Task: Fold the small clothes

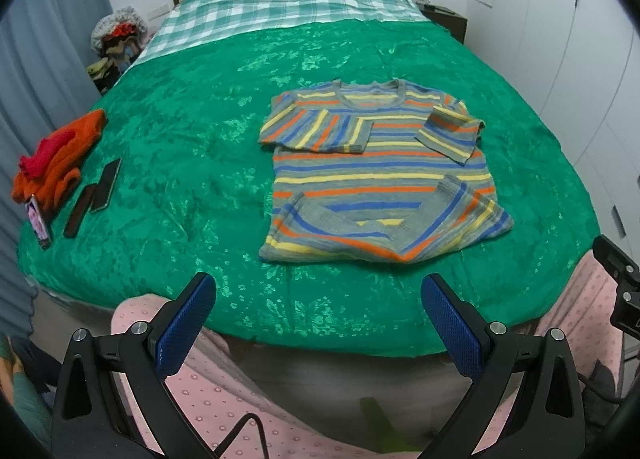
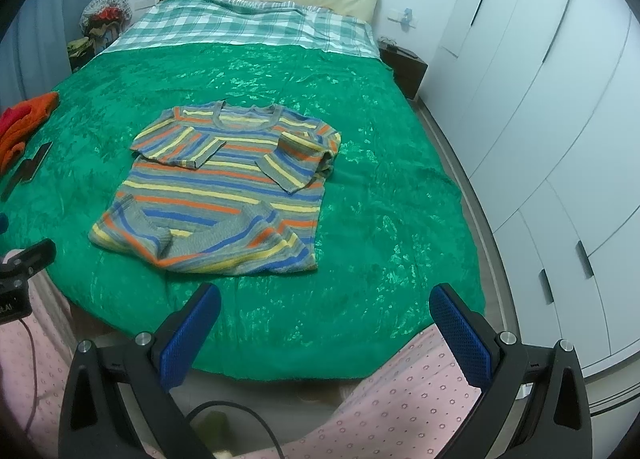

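A striped sweater (image 1: pixel 380 171) in grey, blue, orange and yellow lies flat on the green bedspread (image 1: pixel 200 139). Both sleeves are folded in over the chest and the bottom hem is turned up. It also shows in the right wrist view (image 2: pixel 224 187). My left gripper (image 1: pixel 319 291) is open and empty, held back over the near edge of the bed, apart from the sweater. My right gripper (image 2: pixel 325 301) is open and empty, also near the bed's front edge, short of the sweater's hem.
An orange and red pile of clothes (image 1: pixel 56 159) lies at the bed's left edge, with phones and a dark flat object (image 1: pixel 102 187) beside it. White wardrobe doors (image 2: pixel 540 119) stand to the right. A nightstand (image 2: pixel 402 63) is at the far right. Pink dotted fabric (image 1: pixel 208 387) is below the grippers.
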Demonstrator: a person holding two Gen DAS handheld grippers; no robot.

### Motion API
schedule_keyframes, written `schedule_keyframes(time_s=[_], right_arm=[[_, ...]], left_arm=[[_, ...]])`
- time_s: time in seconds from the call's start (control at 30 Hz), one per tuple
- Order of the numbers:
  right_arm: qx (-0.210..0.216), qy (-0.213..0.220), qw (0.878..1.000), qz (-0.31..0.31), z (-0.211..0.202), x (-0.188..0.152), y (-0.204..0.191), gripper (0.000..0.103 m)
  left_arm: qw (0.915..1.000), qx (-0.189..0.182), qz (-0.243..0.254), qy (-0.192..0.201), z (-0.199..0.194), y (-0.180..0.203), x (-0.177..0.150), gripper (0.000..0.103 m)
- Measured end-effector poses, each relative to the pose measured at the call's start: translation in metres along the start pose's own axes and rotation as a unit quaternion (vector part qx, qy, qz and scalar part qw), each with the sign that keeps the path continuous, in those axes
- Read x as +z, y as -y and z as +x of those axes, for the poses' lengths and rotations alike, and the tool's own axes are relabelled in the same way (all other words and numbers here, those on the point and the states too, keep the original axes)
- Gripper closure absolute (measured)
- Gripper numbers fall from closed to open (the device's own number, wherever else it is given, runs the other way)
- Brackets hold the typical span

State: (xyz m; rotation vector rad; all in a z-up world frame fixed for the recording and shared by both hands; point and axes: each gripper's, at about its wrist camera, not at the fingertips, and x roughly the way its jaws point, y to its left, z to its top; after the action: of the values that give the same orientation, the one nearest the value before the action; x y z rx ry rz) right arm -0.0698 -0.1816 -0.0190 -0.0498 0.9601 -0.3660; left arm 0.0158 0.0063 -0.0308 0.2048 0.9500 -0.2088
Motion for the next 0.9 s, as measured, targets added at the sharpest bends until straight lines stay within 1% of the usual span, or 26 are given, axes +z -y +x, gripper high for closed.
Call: schedule_keyframes(time_s=[0.17,0.3,0.37,0.43,0.47,0.57,0.63,0.7,0.77,0.8,0.83,0.87,0.9], right_arm=[[0.0,0.0,1.0,0.0,0.001,0.0,0.0,0.0],[0.003,0.0,1.0,0.0,0.002,0.001,0.001,0.0],[0.023,0.005,1.0,0.001,0.008,0.007,0.005,0.0],[0.069,0.013,0.998,0.009,0.021,0.016,0.014,0.0],[0.089,0.013,0.996,0.012,0.034,0.023,0.019,0.0],[0.119,0.005,0.993,-0.007,0.077,0.039,0.024,0.0],[0.149,-0.038,0.987,-0.037,0.125,0.05,0.018,0.0],[0.192,-0.082,0.977,-0.04,0.166,0.06,0.01,0.001],[0.22,-0.116,0.968,-0.03,0.208,0.069,0.0,0.009],[0.223,-0.127,0.966,-0.026,0.226,0.073,-0.005,0.016],[0.222,-0.134,0.965,-0.027,0.238,0.075,-0.009,0.019],[0.221,-0.14,0.964,-0.035,0.253,0.077,-0.017,0.021],[0.228,-0.145,0.962,-0.04,0.262,0.078,-0.025,0.026]], left_arm=[[1.0,0.004,0.003,0.002,0.0,0.0,0.001,0.0],[0.9998,0.016,0.0,0.007,0.002,-0.007,0.005,0.0],[0.9996,0.025,-0.008,0.013,0.003,-0.017,0.011,0.0],[0.9992,0.03,-0.02,0.019,0.007,-0.033,0.019,0.0],[0.9991,0.027,-0.026,0.021,0.011,-0.042,0.022,0.0],[0.9991,0.005,-0.041,0.008,0.035,-0.071,0.032,0.0],[0.9993,-0.001,-0.037,-0.003,0.056,-0.083,0.034,0.0],[0.9996,0.007,-0.02,-0.021,0.08,-0.087,0.031,0.001],[0.9991,-0.011,-0.004,-0.041,0.107,-0.083,0.031,0.001],[0.9985,-0.023,0.005,-0.048,0.121,-0.078,0.031,0.001],[0.998,-0.029,0.015,-0.054,0.133,-0.074,0.033,0.001],[0.9976,-0.028,0.026,-0.057,0.145,-0.069,0.035,0.001],[0.9969,-0.021,0.044,-0.062,0.162,-0.06,0.037,0.001]])
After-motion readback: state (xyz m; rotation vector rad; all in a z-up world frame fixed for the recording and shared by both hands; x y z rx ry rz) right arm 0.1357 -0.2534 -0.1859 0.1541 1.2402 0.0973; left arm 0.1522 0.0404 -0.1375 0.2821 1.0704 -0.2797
